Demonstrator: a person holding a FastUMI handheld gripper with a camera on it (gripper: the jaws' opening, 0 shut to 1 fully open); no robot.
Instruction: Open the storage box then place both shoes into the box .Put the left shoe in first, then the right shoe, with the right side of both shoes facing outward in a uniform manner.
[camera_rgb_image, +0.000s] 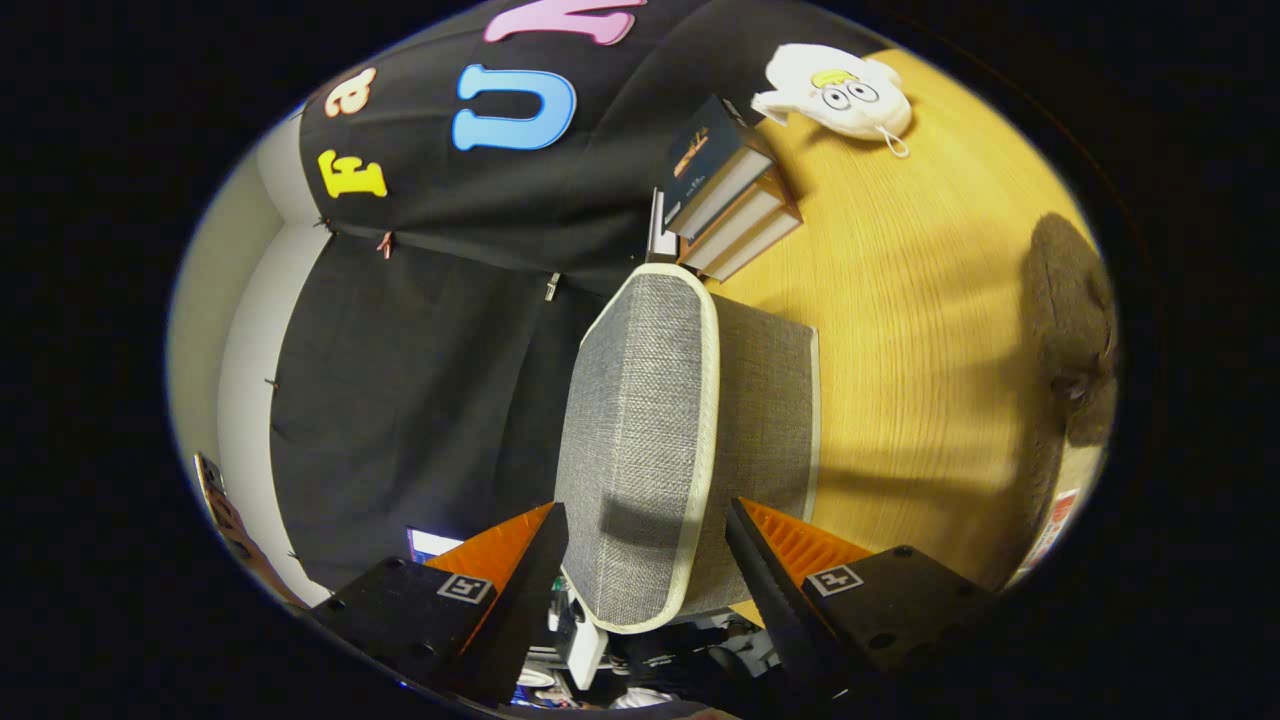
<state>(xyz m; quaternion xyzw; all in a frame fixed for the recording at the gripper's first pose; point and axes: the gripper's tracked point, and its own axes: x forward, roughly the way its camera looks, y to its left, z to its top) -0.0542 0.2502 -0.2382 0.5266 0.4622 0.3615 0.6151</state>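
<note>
The gripper (647, 550) is wide open and holding nothing, with the grey storage box (650, 440) sitting between and just ahead of its fingers on the tabletop (920, 330), books (725, 190) further back.

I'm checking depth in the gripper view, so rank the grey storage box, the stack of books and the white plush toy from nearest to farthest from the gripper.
1. Grey storage box, between the open jaws of the gripper.
2. Stack of books, just beyond the box.
3. White plush toy, farthest, on the wooden table past the books.
</note>
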